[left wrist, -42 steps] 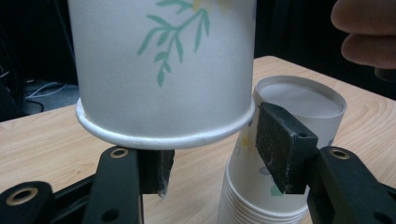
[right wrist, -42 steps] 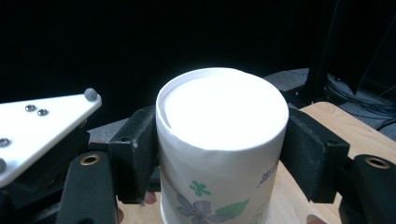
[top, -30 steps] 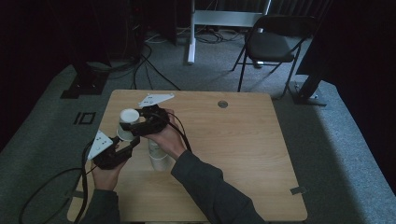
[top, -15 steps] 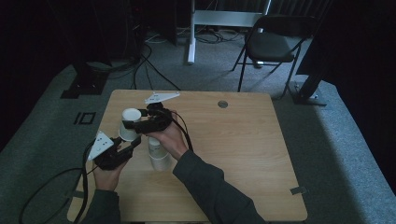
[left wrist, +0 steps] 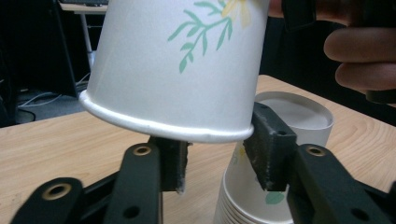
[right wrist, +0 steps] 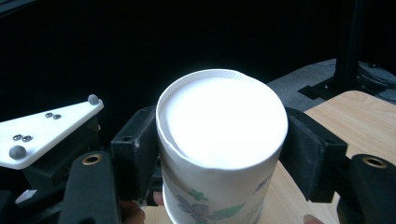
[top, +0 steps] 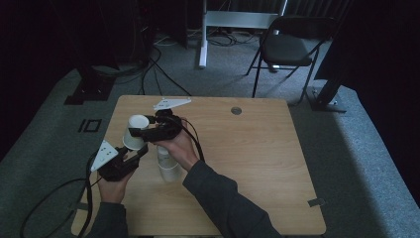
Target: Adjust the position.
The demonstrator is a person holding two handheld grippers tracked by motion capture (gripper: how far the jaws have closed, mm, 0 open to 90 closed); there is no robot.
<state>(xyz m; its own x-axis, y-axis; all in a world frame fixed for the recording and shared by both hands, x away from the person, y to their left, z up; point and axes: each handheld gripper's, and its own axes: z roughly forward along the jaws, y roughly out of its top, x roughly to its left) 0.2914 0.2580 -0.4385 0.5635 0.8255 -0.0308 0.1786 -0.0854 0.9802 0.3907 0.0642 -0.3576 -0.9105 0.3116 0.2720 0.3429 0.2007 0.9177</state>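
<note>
1. Paper cup (top: 134,131), upside down, clamped by right gripper (top: 148,133) above table (top: 257,163), left side.
2. Left gripper (top: 140,151) just closing, pads flanking cup's rim; contact unclear.
3. Cup stack (top: 168,166) just right.

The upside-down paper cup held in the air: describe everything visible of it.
The paper cup is white, with a printed green sprig and yellow flower on its wall. It hangs upside down, tilted, its flat base uppermost and its rolled rim lowest. The right gripper is clamped on its wall near the base. The left gripper, whose jaws have just been closing, sits at the rim; whether its pads press is unclear. Behind and below, a stack of cups stands on the wooden table.
</note>
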